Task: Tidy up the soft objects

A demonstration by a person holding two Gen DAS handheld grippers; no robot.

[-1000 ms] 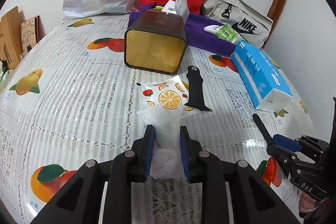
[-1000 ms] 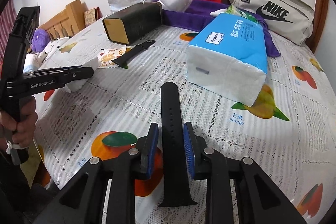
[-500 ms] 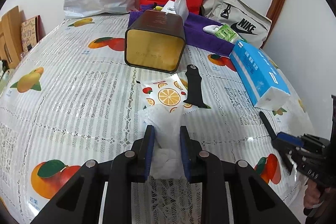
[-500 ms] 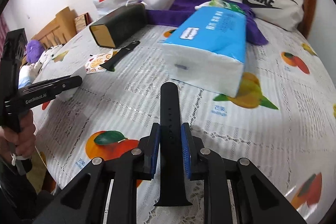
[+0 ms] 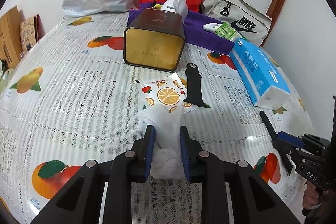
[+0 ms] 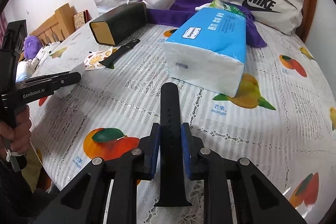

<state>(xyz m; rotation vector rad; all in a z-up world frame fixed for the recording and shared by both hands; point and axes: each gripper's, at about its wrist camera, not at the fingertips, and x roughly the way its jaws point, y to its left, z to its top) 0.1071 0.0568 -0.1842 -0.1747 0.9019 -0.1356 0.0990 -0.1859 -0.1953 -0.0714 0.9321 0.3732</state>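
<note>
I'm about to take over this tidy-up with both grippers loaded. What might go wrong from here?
1. The right gripper pinches the black strap by its narrow edges with its jaws just closed; it may twist or slip out.
2. The left gripper holds only crumpled white tissue, which could tear or pull free.
3. The tissue sits near the orange-print packet and may drag it along.

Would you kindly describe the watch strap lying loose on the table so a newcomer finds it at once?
Start at the dark tin lying on its side. Just in front of it, a black watch strap lies flat, overlapping the orange-slice sachet. Unlike the other strap, no gripper holds it.
</note>
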